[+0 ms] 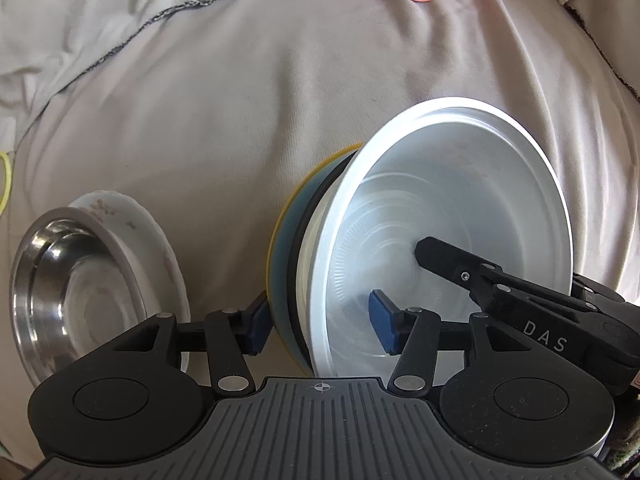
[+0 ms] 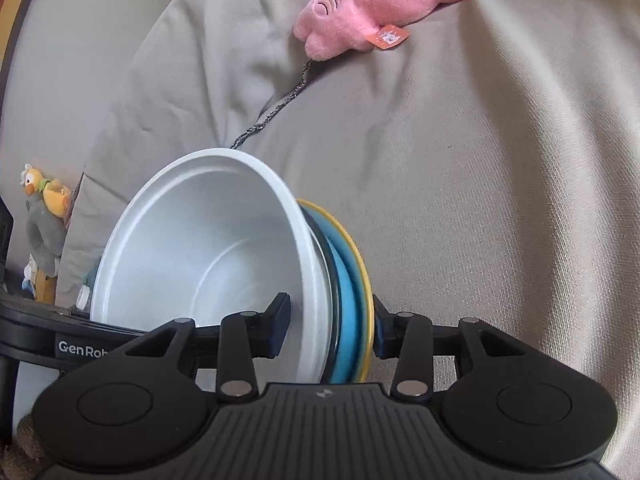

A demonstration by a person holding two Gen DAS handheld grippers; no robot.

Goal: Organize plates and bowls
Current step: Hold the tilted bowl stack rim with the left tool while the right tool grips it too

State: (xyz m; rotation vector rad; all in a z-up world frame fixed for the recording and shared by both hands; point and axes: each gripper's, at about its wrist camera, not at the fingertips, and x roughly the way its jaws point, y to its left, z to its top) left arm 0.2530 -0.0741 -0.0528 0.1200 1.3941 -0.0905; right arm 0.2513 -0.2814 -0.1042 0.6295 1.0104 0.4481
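Left gripper [image 1: 322,320]: blue pads straddle the near edge of a nested stack, one pad inside the white bowl [image 1: 440,220], one outside against the blue plate [image 1: 282,272]; jaws closed on the stack rim. Right gripper [image 2: 330,332] clamps the same stack from the opposite side, one finger inside the bowl, the other behind the yellow-rimmed plate [image 2: 362,280]. The stack is held on edge above the grey bedcover [image 1: 240,100]. Judgement: rigid, smooth, probably light plastic; layers may slide apart, so grip across all the rims as now. The left view alone shows a steel bowl [image 1: 68,280] on a white plate [image 1: 152,248] at 9 o'clock, resting on the cover. The right view alone shows the pink plush toy [image 2: 372,8] whole at 12 o'clock and, at 9 o'clock, what seems a small duck figure [image 2: 44,216].
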